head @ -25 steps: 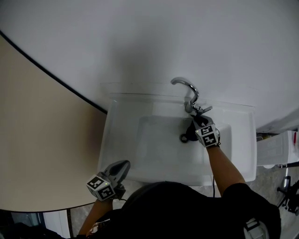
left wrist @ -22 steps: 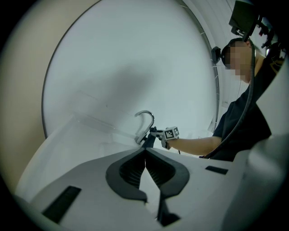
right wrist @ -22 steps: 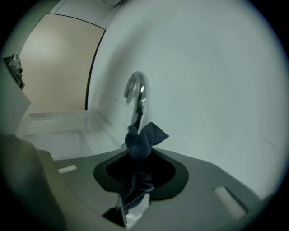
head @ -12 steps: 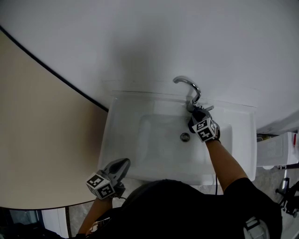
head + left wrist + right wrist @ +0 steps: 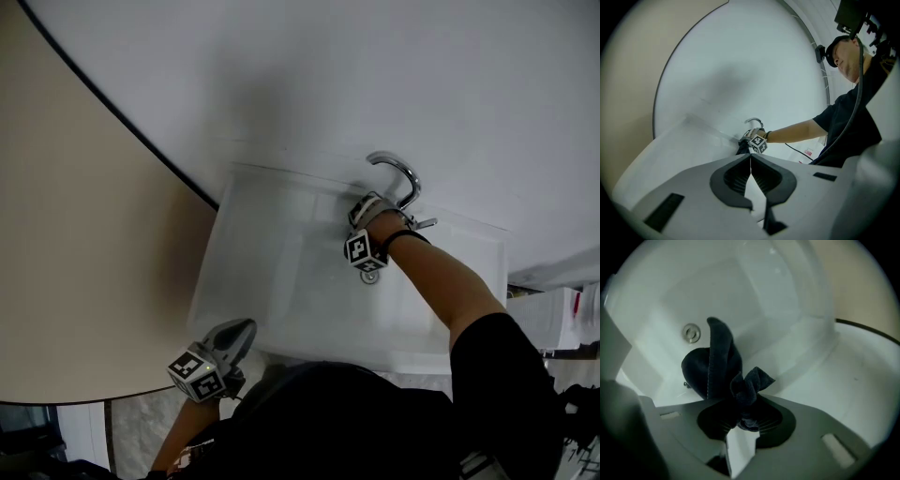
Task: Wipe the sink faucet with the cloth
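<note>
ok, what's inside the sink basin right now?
The drain, plus the dark cloth clamped in the right tool, bunched over it. Part of the basin behind the cloth is covered.

I'm looking at a plain white rectangular ceramic sink (image 5: 251, 281) with no pattern on it. It has a shiny silver curved metal faucet (image 5: 401, 172) and a duller silver round drain (image 5: 691, 333). The crumpled soft cloth (image 5: 715, 364) is a dark navy blue, plain apart from a stitched line along its hem. My right gripper (image 5: 740, 416) and left gripper (image 5: 751, 158) are both light grey with black ribbed pads. The right marker cube (image 5: 364, 250) and the left marker cube (image 5: 199, 373) carry black-and-white square patterns. The smooth wall (image 5: 375, 75) is off-white, beside a flat beige panel (image 5: 75, 234). The short sleeve (image 5: 506, 375) is black.
</note>
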A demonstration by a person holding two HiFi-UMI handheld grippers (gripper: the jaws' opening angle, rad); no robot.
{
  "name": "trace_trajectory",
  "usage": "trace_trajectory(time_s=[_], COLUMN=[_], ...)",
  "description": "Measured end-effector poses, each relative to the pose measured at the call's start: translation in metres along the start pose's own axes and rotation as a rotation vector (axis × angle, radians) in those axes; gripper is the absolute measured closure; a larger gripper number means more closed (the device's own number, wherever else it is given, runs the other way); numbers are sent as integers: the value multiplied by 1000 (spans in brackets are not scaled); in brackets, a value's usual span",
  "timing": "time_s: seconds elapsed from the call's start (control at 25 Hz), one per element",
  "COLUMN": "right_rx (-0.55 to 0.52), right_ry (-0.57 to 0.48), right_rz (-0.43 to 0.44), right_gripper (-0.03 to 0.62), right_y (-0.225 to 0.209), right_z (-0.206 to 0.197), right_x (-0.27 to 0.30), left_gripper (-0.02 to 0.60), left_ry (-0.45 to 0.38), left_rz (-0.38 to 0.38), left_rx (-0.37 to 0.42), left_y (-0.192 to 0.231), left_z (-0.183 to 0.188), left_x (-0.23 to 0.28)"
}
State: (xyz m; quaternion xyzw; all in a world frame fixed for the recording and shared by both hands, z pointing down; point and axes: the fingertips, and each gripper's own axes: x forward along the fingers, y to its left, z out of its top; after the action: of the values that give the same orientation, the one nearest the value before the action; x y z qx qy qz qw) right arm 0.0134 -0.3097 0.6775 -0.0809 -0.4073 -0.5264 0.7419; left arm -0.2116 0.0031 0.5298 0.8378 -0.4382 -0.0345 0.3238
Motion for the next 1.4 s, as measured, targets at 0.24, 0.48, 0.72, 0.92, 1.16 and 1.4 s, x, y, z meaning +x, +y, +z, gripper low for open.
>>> trace_trajectory(time_s=[0.24, 0.48, 0.72, 0.92, 1.16, 1.4], right_rx=[141, 128, 154, 243, 312, 376], right_ry=[105, 244, 59, 131, 125, 102], right_rz=[283, 418, 271, 348, 414, 420], right_gripper=[511, 511, 510, 510, 511, 510], right_y=[45, 38, 9, 42, 42, 45], right_z=[-22, -66, -14, -20, -31, -44], right_x=[14, -36, -5, 41, 10, -59], left_gripper=[578, 578, 578, 578, 578, 578], left_ry=[-36, -80, -57, -33, -36, -74], left_rz=[40, 29, 32, 42, 6, -12], left_rx=[-47, -47, -53, -60, -49, -13], left_y=[22, 29, 34, 32, 25, 15], left_z=[-8, 3, 1, -10, -3, 20], left_x=[-27, -34, -35, -25, -19, -22])
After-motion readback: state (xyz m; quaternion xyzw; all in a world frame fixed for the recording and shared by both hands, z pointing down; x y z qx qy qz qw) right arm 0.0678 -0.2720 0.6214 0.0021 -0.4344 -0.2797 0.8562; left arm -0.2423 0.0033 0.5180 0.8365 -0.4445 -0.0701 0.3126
